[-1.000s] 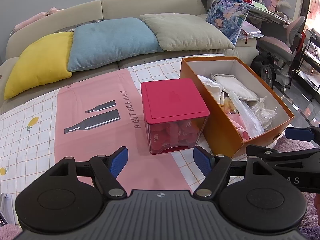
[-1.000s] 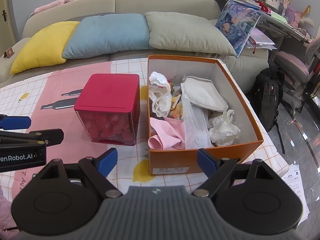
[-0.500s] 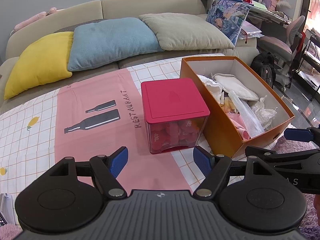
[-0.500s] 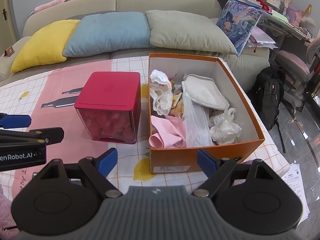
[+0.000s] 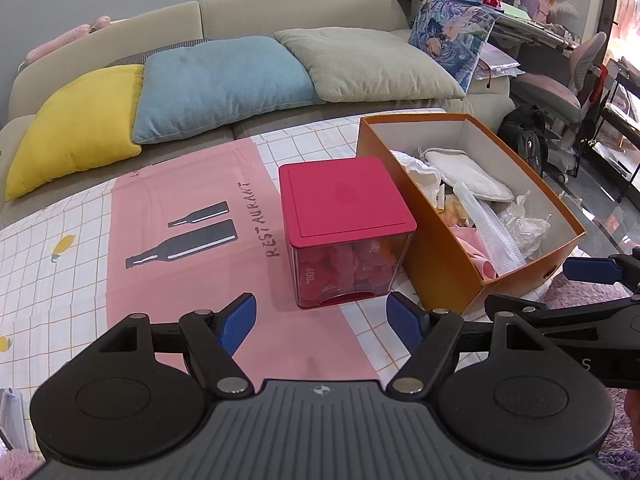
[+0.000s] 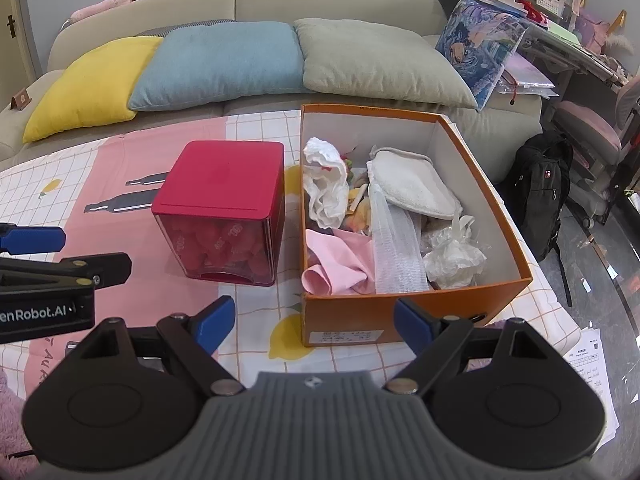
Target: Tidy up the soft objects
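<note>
An orange cardboard box [image 6: 492, 184] stands on the table and holds soft things: a white cloth [image 6: 326, 188], a white pad [image 6: 412, 186], a pink cloth [image 6: 340, 260], bubble wrap [image 6: 394, 244] and crumpled white plastic [image 6: 456, 254]. The box also shows in the left wrist view [image 5: 436, 248]. A red-lidded clear cube [image 6: 224, 200] of red pieces stands left of it [image 5: 344, 204]. My left gripper [image 5: 322, 316] is open and empty before the cube. My right gripper [image 6: 312, 320] is open and empty before the box's near wall.
A checked cloth with a pink mat [image 5: 180, 216] covers the table. Behind it is a sofa with yellow [image 5: 76, 120], blue [image 5: 216, 76] and beige [image 5: 368, 64] cushions. A black backpack [image 6: 540, 188] and a desk chair stand at the right.
The right wrist view has edged slightly closer to the orange box. The left gripper has barely moved. Both grippers stay open.
</note>
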A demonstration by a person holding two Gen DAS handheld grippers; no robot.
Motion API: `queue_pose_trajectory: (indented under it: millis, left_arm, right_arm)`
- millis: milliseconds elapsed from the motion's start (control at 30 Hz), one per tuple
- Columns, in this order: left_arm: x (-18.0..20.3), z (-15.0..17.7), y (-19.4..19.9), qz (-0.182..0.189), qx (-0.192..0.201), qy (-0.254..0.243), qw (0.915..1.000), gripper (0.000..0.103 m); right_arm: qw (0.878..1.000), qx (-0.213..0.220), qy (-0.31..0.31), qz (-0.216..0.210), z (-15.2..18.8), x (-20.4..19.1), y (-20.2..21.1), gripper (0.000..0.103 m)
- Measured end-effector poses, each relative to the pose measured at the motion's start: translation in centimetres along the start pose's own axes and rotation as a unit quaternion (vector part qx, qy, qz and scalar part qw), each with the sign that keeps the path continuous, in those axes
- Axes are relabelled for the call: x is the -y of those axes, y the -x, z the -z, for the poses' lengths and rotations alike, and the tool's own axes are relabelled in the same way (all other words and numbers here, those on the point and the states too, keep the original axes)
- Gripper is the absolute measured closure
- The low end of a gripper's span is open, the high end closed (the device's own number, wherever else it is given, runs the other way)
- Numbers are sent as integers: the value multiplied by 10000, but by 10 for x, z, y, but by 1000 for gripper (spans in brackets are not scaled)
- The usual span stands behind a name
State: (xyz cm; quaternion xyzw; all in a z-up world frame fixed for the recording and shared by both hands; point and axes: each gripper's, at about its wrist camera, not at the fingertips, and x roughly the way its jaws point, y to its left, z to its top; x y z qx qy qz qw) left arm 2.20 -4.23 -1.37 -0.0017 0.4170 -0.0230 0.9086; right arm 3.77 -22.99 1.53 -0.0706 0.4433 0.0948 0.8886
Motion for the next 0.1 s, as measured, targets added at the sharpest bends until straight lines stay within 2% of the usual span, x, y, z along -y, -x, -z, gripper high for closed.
queue_pose_trajectory:
  millis: [100]
  left_arm:
    - [-2,-1,0,-9,3,18,10000,16]
  right_arm:
    - [10000,1,-1,2,0,0,0,18]
